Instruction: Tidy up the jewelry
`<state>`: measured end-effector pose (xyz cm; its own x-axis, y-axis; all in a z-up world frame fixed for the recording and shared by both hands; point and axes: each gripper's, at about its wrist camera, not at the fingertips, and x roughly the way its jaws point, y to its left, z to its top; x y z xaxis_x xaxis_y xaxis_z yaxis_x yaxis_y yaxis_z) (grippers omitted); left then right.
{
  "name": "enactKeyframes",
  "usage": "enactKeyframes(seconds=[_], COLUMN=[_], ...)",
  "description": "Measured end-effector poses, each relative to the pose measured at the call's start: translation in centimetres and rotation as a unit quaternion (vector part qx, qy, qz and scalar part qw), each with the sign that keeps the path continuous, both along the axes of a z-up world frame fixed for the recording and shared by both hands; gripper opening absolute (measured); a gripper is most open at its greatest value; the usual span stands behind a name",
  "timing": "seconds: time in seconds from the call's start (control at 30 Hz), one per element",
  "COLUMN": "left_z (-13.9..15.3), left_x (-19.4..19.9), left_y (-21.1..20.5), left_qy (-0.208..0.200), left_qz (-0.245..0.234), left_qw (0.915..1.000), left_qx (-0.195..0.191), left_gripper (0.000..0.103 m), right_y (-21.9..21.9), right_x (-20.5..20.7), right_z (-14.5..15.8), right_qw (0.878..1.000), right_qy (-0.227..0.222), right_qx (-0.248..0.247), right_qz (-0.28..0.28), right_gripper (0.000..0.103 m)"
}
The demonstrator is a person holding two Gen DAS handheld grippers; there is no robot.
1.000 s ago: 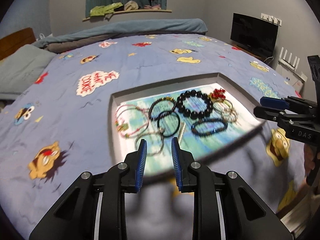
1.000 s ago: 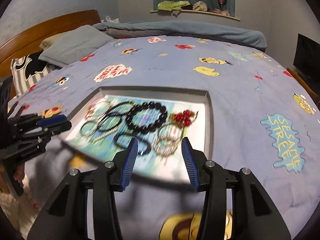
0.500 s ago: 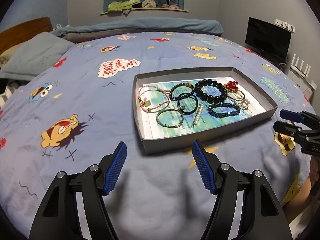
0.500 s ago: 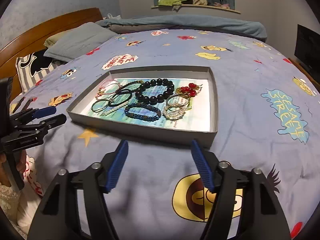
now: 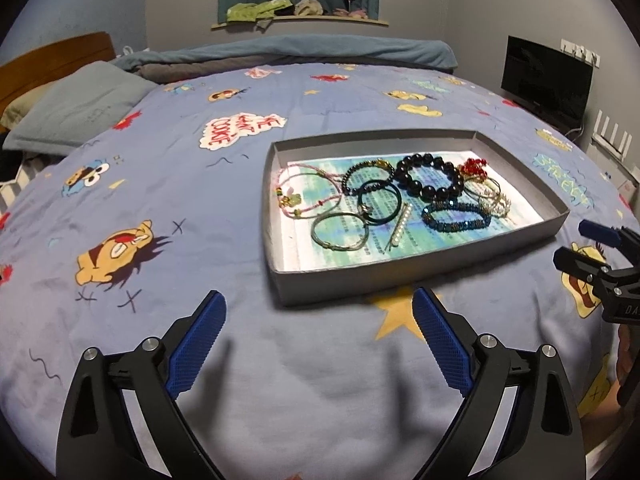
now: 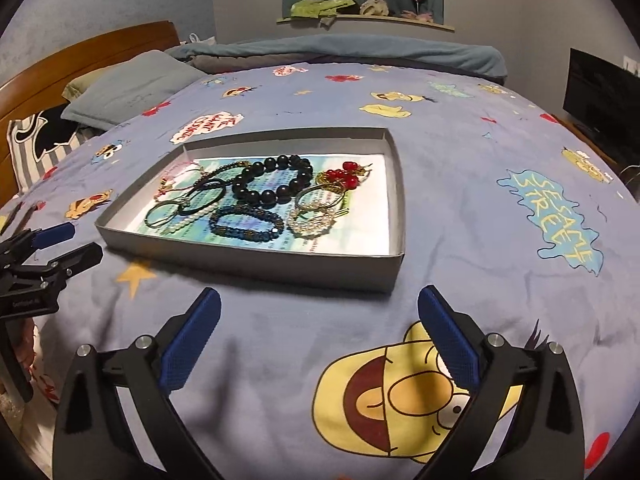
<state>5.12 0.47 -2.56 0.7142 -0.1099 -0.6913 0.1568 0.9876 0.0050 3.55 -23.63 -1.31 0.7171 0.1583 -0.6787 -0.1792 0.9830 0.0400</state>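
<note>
A shallow grey tray (image 5: 360, 280) (image 6: 248, 256) lies on the bed and holds several bracelets on a printed sheet: a big black bead bracelet (image 5: 428, 180) (image 6: 272, 184), a blue beaded one (image 5: 456, 218) (image 6: 246, 224), a red bead piece (image 5: 474, 167) (image 6: 346, 176), a pink cord one (image 5: 304, 196) and a grey cord loop (image 5: 340, 232). My left gripper (image 5: 318, 312) is open and empty, in front of the tray's near wall. My right gripper (image 6: 318, 312) is open and empty, before the tray's near right corner. Each gripper shows at the other view's edge.
The bed has a blue cartoon-print cover (image 5: 160, 184). Pillows (image 6: 128, 88) and a wooden headboard (image 6: 80, 56) lie at the far left. A folded blanket (image 5: 300, 48) runs along the far side. A dark screen (image 5: 546, 80) stands to the right.
Both grippers have opened wide and drawn back from the tray, which came to rest on the bed. The jewelry has stayed in the tray.
</note>
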Motion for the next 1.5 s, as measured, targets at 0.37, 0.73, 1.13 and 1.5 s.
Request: enactKeyframes(seconds=[0.37, 0.73, 1.13, 1.5], left_z=[-0.1, -0.3, -0.5, -0.5], left_x=[0.1, 0.2, 0.2, 0.0], left_y=[-1.7, -2.2, -2.3, -2.3], left_qy=[-0.022, -0.020, -0.017, -0.016], left_qz=[-0.005, -0.005, -0.004, -0.004], left_qw=[0.9994, 0.9995, 0.9995, 0.9995], left_qx=[0.025, 0.026, 0.026, 0.026], left_gripper=[0.094, 0.094, 0.094, 0.094], right_y=[-0.6, -1.5, -2.0, -2.0], right_x=[0.1, -0.5, -1.0, -1.1], right_z=[-0.2, 0.1, 0.4, 0.4], right_qw=[1.000, 1.000, 1.000, 1.000], right_qy=[0.000, -0.003, -0.007, -0.007], right_qx=[0.005, 0.012, 0.011, 0.010], right_qz=[-0.012, -0.018, -0.022, -0.023], right_gripper=[0.097, 0.098, 0.097, 0.097])
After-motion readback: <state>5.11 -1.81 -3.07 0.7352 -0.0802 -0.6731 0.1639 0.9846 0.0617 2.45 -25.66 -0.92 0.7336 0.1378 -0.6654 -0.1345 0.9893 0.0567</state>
